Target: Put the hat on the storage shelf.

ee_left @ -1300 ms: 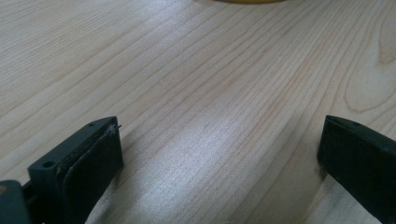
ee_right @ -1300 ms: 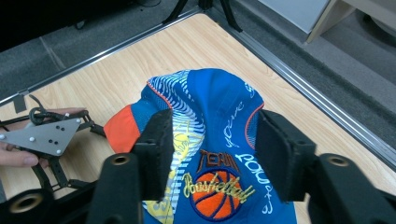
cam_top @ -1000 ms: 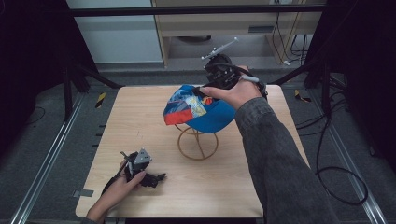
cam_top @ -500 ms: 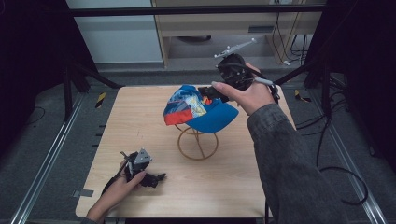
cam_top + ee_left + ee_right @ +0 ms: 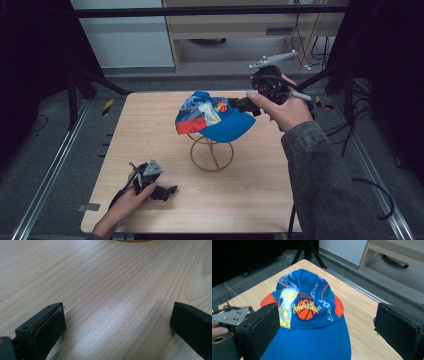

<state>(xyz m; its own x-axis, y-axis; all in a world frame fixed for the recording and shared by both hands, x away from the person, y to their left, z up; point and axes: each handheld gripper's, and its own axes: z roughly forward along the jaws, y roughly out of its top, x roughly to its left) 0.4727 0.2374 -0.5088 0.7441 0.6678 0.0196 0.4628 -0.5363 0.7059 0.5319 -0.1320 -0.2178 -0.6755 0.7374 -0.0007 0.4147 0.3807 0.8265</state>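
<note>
Right gripper view shows my right gripper with its two black jaws wide apart and nothing between them. Just past the jaws is the blue cap, with a basketball patch on the front and orange bits at the sides. Its brim points toward me.

From the high view, my right gripper hangs in the air just beside the brim of the cap. I can't tell if it touches the brim. The cap sits on top of a wire stand near the middle of the wooden table.

My left gripper rests low on the table near the front edge, well apart from the cap. In the left gripper view its jaws are spread wide over bare wood, holding nothing.

I think the cap is set on its stand, so that part looks done. What may be left is pulling my right hand clear, or fixing how the cap sits.
</note>
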